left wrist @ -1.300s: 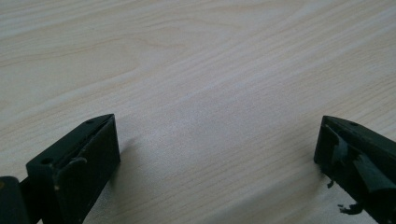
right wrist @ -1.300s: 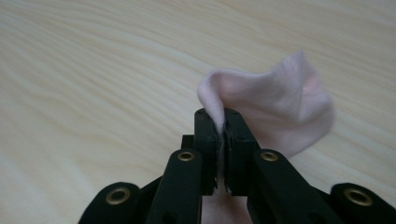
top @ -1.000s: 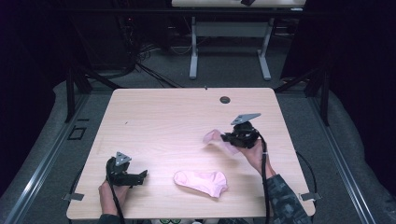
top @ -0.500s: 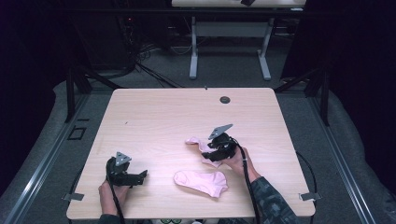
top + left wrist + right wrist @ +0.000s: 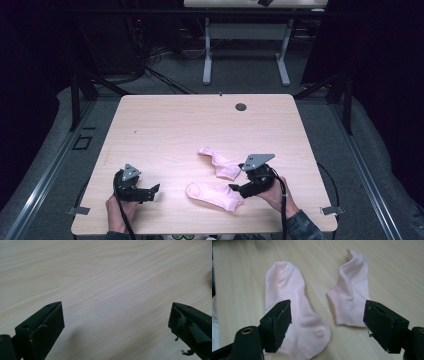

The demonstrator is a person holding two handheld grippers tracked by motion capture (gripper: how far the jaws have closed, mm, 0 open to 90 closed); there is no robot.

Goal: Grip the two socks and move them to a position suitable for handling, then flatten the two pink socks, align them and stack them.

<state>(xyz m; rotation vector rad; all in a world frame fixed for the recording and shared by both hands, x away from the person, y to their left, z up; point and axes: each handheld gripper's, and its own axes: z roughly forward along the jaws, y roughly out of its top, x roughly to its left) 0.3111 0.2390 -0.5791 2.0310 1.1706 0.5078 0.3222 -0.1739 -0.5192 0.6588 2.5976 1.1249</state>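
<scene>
Right gripper [image 5: 235,188] low over the desk [image 5: 165,125] near its front edge, jaws just been opening and now standing wide, nothing between the pads; in the right gripper view the two black jaws frame both socks without touching either. The near sock [image 5: 215,196] lies flat just off that gripper's tips, toward the person's left, its long axis running roughly across the desk. In the right gripper view it [image 5: 292,322] stretches away from the left jaw, one end under the jaw line. The far sock [image 5: 220,162] sits just beyond the first, toward desk centre, angled and a little rumpled, one end kinked up; it [image 5: 352,297] lies ahead of the right jaw, close beside its mate with a strip of bare wood between them. Left gripper [image 5: 152,191] rests at the front left, jaws spread wide on bare wood grain, holding nothing, well apart from both socks. Right hand [image 5: 272,192] is plainly the nearer to the pair. My read: any pick-up or pairing falls to the right gripper, reaching forward and leftward along the sock's length.
</scene>
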